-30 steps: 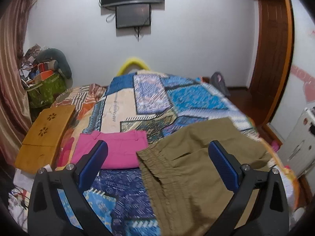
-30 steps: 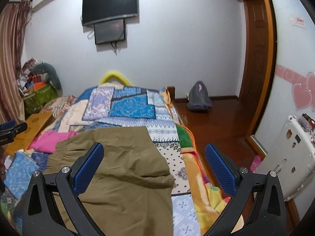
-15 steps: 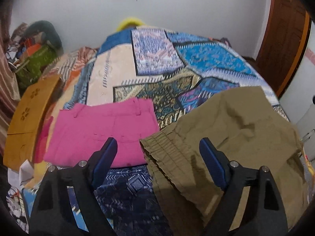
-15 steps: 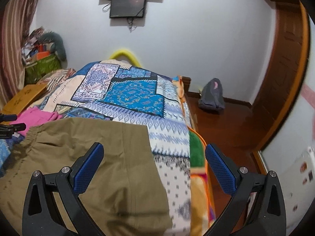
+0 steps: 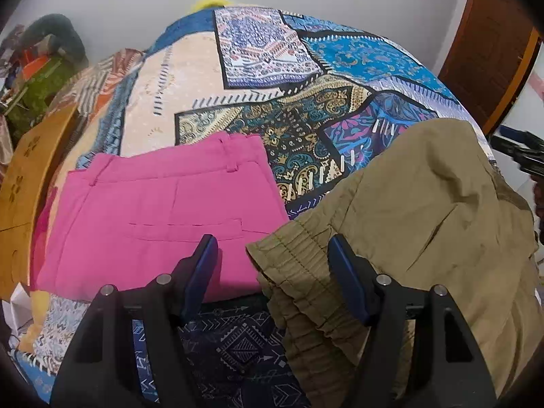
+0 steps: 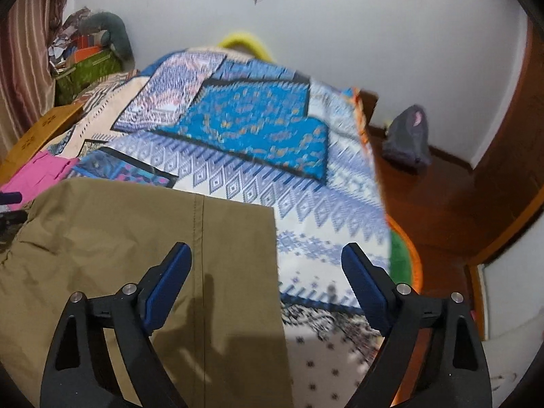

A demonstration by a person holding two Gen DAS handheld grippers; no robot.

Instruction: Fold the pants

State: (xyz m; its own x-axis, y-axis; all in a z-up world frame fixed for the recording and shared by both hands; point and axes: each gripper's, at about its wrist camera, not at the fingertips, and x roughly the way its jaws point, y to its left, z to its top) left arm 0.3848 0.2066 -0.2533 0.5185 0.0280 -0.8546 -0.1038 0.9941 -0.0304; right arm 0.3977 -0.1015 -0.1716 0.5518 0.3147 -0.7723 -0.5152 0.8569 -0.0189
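Olive-brown pants (image 5: 425, 210) lie spread on the patchwork bed cover; their elastic waistband (image 5: 289, 255) faces my left gripper. My left gripper (image 5: 272, 251) is open, low over the bed, with the waistband corner between its blue pads. In the right wrist view the pants' leg end (image 6: 153, 238) lies flat, its right edge running down the frame. My right gripper (image 6: 267, 258) is open just above that edge and holds nothing.
Folded pink shorts (image 5: 159, 204) lie left of the olive pants, also seen in the right wrist view (image 6: 37, 173). A wooden lap table (image 5: 23, 183) stands at the bed's left. The bed's right edge (image 6: 404, 248) drops to a wooden floor with a grey backpack (image 6: 406, 142).
Both grippers have dropped and moved forward toward the pants. The left one has closed in on the waistband corner, the right one on the leg end's right edge. Both stay open.
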